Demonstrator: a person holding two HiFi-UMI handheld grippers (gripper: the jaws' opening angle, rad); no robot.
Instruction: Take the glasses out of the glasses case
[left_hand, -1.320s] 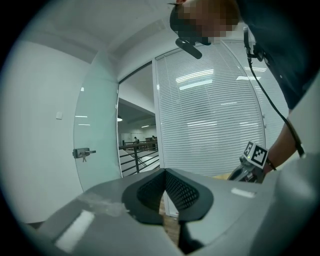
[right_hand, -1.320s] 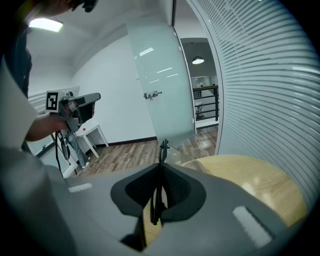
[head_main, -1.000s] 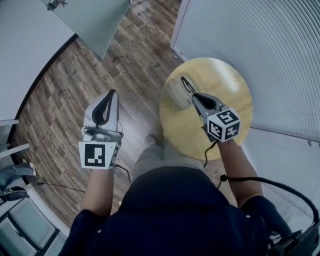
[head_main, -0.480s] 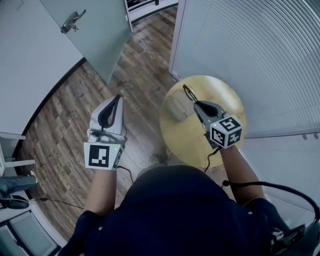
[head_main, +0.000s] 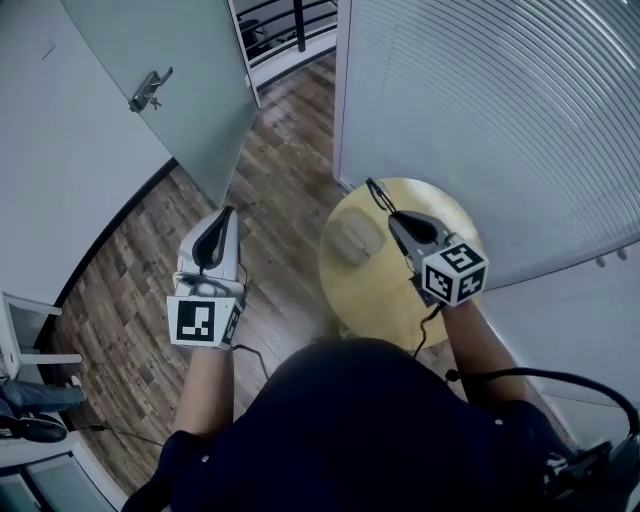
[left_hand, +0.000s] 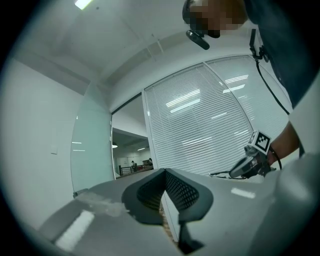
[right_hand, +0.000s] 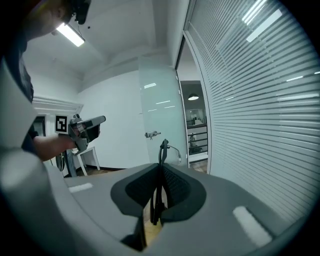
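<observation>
Both jaws closed: right gripper (head_main: 389, 213) pinching thin black glasses (head_main: 371, 187), left gripper (head_main: 226, 212) empty.

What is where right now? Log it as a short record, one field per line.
table: round, wooden
glasses case: pale, lies on the table's left part; open or shut unclear
glasses: dark frame, out of the glasses case
right gripper: jaws shut on the glasses, above the table
left gripper: jaws together, nothing between them, over the wood floor
</observation>
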